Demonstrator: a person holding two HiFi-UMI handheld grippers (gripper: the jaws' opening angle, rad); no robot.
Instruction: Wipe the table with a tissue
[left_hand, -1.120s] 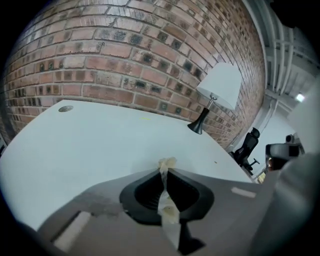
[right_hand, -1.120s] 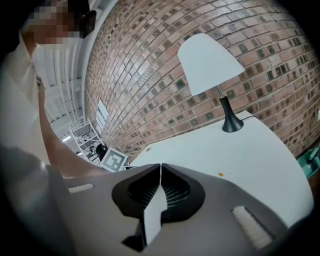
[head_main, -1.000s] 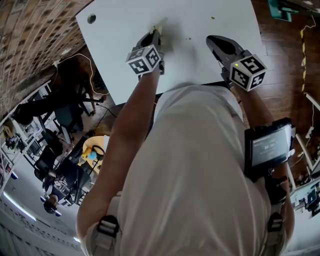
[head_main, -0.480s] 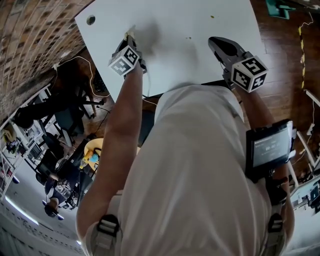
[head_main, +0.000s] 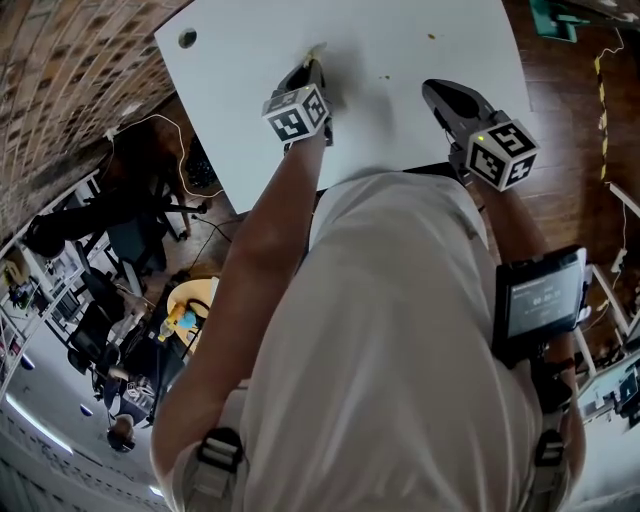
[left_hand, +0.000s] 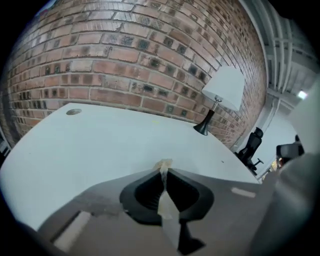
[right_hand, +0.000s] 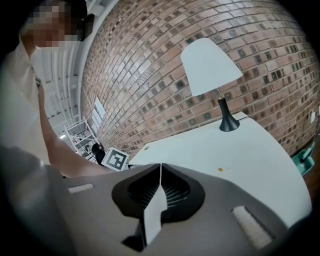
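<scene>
Tissue, a small crumpled beige scrap of paper, has swung back towards the middle of the white rectangular table. Half a second ago we had it out at 9 o'clock from here, close to the round cable hole. Now that hole lies well apart at 10 o'clock. The grey left gripper carrying it sits almost where it was a second ago. The grey right gripper, at 3 o'clock from the left one, has barely shifted. Its jaws are pressed together tip to tip above the tabletop.

We see the left jaws clamped on the tissue. It is pinched in the seam between them, and a little tuft pokes out past the tips at 12 o'clock, down against the table surface. A thin pale strip of it runs back between the pads towards 6 o'clock.

The tuft looks wrinkled and slightly yellowed against the white top. A couple of tiny yellowish crumbs lie at 1 o'clock from it.
</scene>
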